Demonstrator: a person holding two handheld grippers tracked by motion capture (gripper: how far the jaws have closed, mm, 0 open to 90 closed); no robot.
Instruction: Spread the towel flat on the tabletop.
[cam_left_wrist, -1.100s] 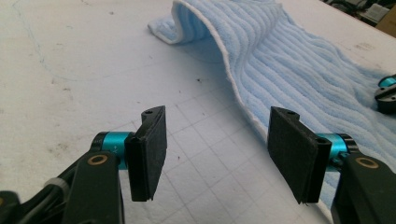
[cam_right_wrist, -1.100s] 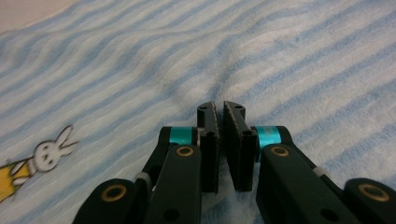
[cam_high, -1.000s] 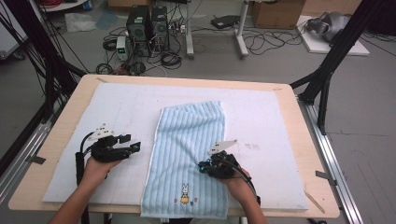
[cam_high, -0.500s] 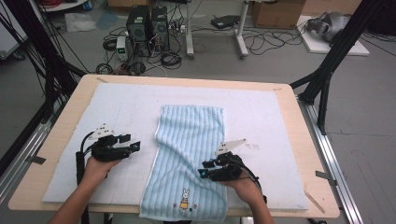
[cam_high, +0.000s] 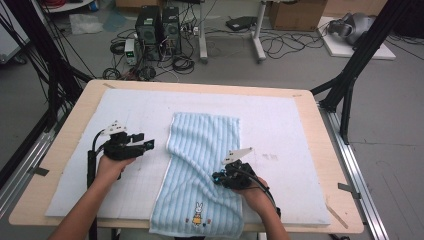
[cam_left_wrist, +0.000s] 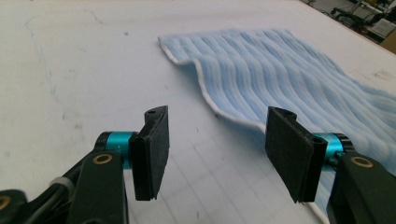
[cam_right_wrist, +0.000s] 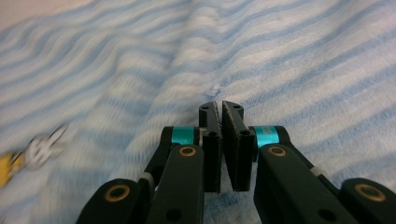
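A light blue striped towel (cam_high: 205, 145) lies lengthwise on the white mat (cam_high: 285, 125), with a small rabbit motif (cam_high: 196, 214) near its front end. My right gripper (cam_high: 216, 177) rests on the towel's right half. Its jaws have just been closing and now pinch a raised ridge of towel (cam_right_wrist: 196, 60) at their tips (cam_right_wrist: 220, 106). My left gripper (cam_high: 144, 141) stands open over the bare mat, just left of the towel's white-hemmed edge (cam_left_wrist: 224, 112). Its jaws (cam_left_wrist: 217, 149) have just closed a little, and nothing is between them.
The mat covers most of the wooden table (cam_high: 325, 165). The towel's front end hangs slightly over the mat's near edge. Black frame poles (cam_high: 350, 80) stand at the table's right, and computers with cables (cam_high: 160, 25) sit on the floor beyond.
My left gripper has moved right, toward the towel's left edge. The right gripper has stayed near its spot, and a diagonal crease now runs across the towel to it.
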